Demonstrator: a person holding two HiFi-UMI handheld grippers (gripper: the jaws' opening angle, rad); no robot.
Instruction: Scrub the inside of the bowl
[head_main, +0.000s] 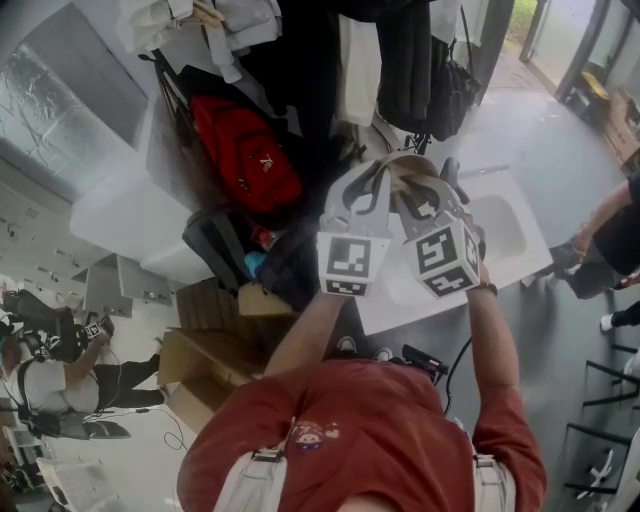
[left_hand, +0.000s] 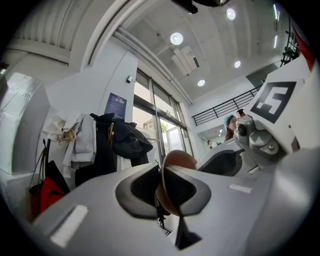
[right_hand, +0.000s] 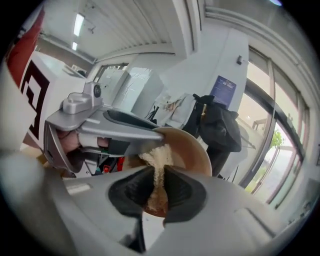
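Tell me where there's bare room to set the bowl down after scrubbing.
Free: the white sink basin, right of the bowl, and the counter strip nearest you. Crowded: left of the counter, where a red backpack and dark bags pile up.

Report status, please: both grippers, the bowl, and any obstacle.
Left gripper jaws shut on bowl rim. Right gripper jaws shut on beige scrubber, inside the bowl. No obstacle seen.

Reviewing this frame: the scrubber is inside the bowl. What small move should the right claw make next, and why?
Probably a short sweep of the right claw around the inner wall. It pinches a beige scrubber whose free end lies against the inside of the brown bowl, and the left claw is clamped on the bowl's rim, so the bowl looks braced for rubbing.
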